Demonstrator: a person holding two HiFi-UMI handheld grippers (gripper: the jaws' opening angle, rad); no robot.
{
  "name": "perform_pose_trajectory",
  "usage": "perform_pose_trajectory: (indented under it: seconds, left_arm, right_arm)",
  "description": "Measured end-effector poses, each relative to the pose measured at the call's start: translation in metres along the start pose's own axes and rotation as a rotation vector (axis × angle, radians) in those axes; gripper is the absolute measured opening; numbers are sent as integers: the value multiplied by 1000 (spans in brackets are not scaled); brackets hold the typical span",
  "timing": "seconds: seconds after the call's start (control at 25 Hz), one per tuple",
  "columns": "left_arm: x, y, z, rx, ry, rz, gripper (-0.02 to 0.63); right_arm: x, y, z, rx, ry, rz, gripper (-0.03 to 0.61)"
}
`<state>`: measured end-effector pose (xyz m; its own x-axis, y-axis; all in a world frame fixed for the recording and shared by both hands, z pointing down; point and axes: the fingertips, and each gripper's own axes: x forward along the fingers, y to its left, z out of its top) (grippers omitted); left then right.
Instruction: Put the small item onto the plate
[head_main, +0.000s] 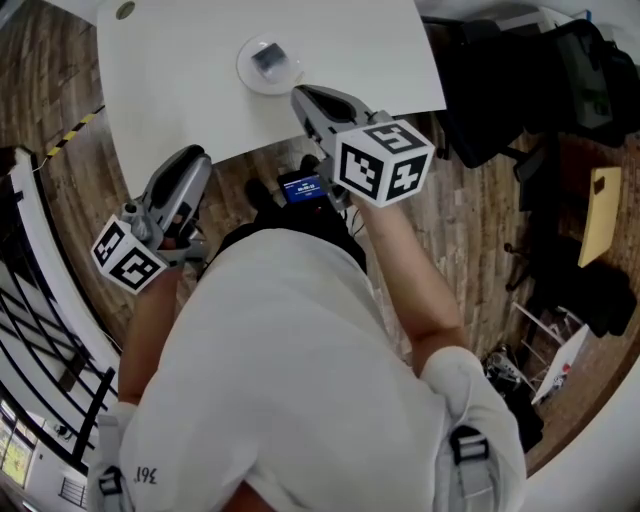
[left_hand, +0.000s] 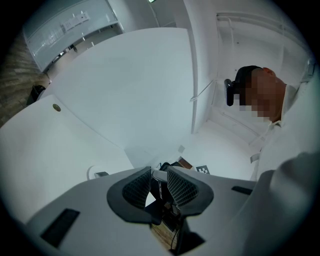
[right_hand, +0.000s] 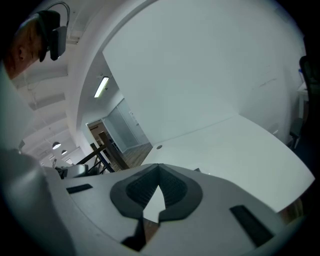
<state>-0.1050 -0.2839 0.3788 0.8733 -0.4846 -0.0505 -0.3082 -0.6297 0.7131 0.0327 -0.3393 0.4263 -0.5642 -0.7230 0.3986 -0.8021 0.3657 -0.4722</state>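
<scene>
A round clear plate (head_main: 262, 78) stands on the white table (head_main: 180, 90), and a small grey item (head_main: 270, 58) lies on it. My right gripper (head_main: 298, 95) hovers just right of the plate's near rim; its jaws are shut with nothing between them (right_hand: 159, 172). My left gripper (head_main: 197, 153) hangs off the table's near edge, over the wooden floor, well short of the plate. Its jaws stand a little apart and hold nothing (left_hand: 159, 186). In the left gripper view the plate (left_hand: 94, 172) shows small at the left of the jaws.
A cable hole (head_main: 124, 10) sits in the table's far left corner. A black chair and bags (head_main: 500, 90) stand right of the table, and a yellow board (head_main: 600, 215) beyond them. A railing (head_main: 40, 330) runs along the left. A small lit screen (head_main: 300, 187) is below the table edge.
</scene>
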Motion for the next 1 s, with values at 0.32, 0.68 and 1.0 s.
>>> perform_pose_trajectory:
  seconds: [0.32, 0.68, 1.0]
  left_arm:
    - [-1, -33, -8, 39, -13, -1, 103]
    - [29, -90, -36, 45, -35, 6, 103]
    - [58, -155, -98, 39, -33, 28, 103]
  right_arm:
    - [-46, 17, 18, 0, -86, 57, 3]
    - [-107, 7, 32, -21, -118, 94, 3]
    - [-202, 7, 38, -24, -174, 184, 2]
